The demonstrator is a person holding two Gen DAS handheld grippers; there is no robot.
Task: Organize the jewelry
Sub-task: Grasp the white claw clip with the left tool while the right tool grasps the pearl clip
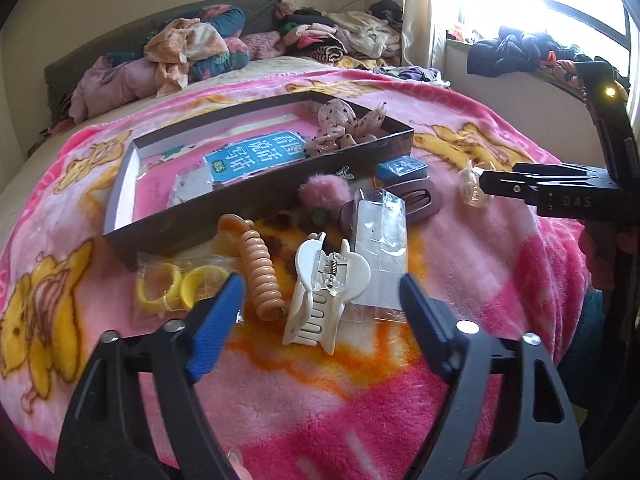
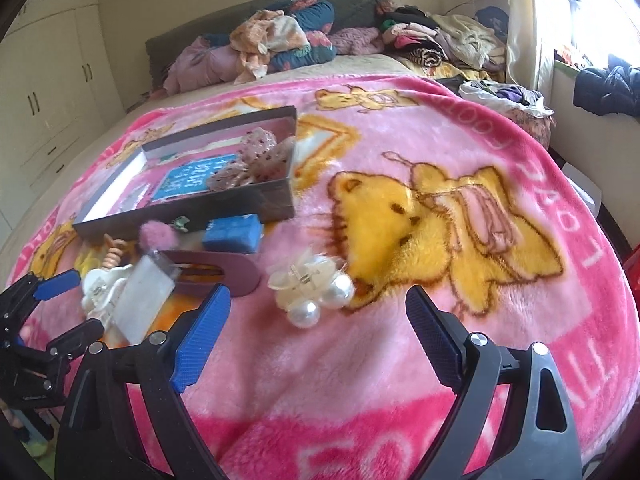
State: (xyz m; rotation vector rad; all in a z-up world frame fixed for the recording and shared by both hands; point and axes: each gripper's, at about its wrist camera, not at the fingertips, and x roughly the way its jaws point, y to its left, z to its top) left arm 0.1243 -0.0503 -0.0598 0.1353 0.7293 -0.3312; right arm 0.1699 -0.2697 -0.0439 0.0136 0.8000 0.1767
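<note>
A white claw clip [image 1: 320, 300] lies on the pink blanket between the fingers of my left gripper [image 1: 320, 286], which is open, its pads apart from the clip. Beside the clip lie an orange spiral hair tie [image 1: 260, 272], yellow rings in a clear bag [image 1: 176, 284] and a clear packet [image 1: 380, 240]. My right gripper [image 2: 318, 306] is open just short of a pearl flower clip [image 2: 310, 288]. In the left wrist view its fingertips [image 1: 486, 184] sit next to that clip [image 1: 472, 188]. A dark open box [image 1: 260, 216] behind holds a dotted scrunchie [image 1: 340, 128].
A brown oval clip [image 1: 416, 200], a pink pompom [image 1: 324, 196] and a small blue box [image 1: 400, 168] lie in front of the dark box. Clothes are piled at the bed's head [image 2: 280, 40]. A window sill with dark clothes [image 1: 512, 52] is at the right.
</note>
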